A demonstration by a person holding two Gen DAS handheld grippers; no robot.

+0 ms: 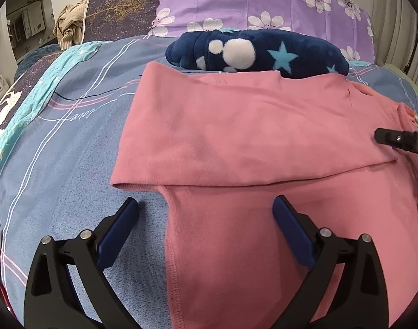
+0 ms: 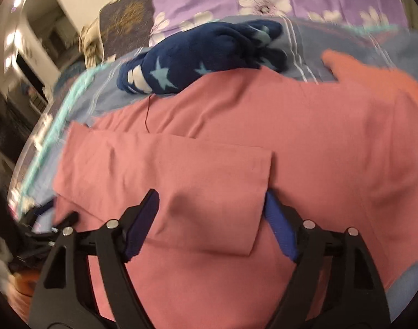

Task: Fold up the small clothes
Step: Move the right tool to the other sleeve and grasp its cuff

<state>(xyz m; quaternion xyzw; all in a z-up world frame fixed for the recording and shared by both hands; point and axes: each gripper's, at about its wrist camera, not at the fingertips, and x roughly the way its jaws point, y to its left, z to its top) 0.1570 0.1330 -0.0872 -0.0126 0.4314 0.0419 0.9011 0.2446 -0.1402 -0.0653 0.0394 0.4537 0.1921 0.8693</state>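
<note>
A pink garment (image 1: 236, 126) lies spread on the bed, with one part folded across its upper half. My left gripper (image 1: 206, 205) is open just above the garment's left edge, one finger over the bedsheet and one over the pink cloth. My right gripper (image 2: 211, 200) is open over the same pink garment (image 2: 305, 126), its fingers either side of a folded pink flap (image 2: 181, 181). The right gripper's tip also shows in the left wrist view (image 1: 395, 139) at the right edge. The right wrist view is motion-blurred.
A folded navy fleece piece with stars and white dots (image 1: 252, 52) lies just beyond the pink garment, and shows in the right wrist view (image 2: 198, 63). A purple flowered pillow (image 1: 263, 2) stands behind. The blue patterned bedsheet (image 1: 72, 142) extends left.
</note>
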